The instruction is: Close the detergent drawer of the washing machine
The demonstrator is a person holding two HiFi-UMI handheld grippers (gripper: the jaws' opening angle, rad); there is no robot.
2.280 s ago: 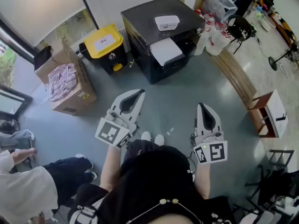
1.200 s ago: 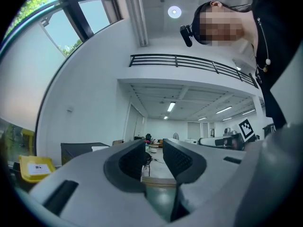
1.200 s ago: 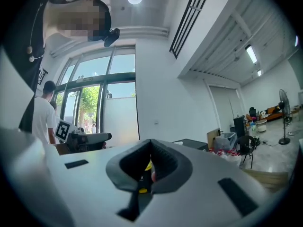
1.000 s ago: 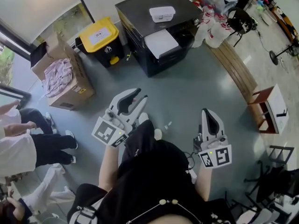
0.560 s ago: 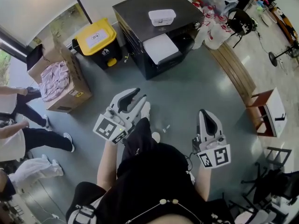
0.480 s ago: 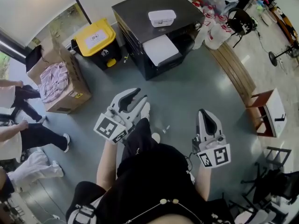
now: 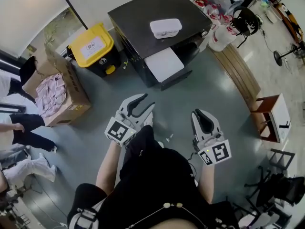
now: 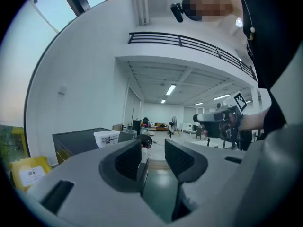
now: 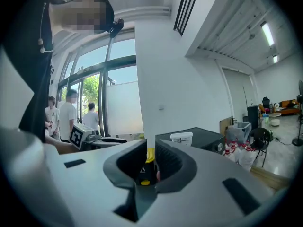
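Observation:
The washing machine point(image 7: 143, 18) is a black box at the top of the head view, with a white tub point(image 7: 165, 27) on its lid. Its white detergent drawer point(image 7: 164, 64) sticks out of the front. My left gripper point(image 7: 145, 103) hangs in the air short of the drawer; its jaws are opening with nothing between them. My right gripper point(image 7: 199, 113) is level with it on the right, its jaws opening from a narrow gap, also empty. The left gripper view shows its own gripper point(image 8: 152, 148), the machine point(image 8: 78, 143) far off at the left. In the right gripper view, the gripper point(image 9: 150, 148) points toward the machine point(image 9: 199, 138).
A yellow-lidded bin point(image 7: 90, 45) stands left of the machine, and a cardboard box of cloth point(image 7: 52, 87) further left. People point(image 7: 19, 132) stand at the left edge. A wooden bench point(image 7: 238, 75) and a small brown table point(image 7: 271, 118) are on the right.
Both grippers have moved forward toward the machine, which now sits lower and nearer in the head view. The right jaws have parted slightly. The people at the left have shifted.

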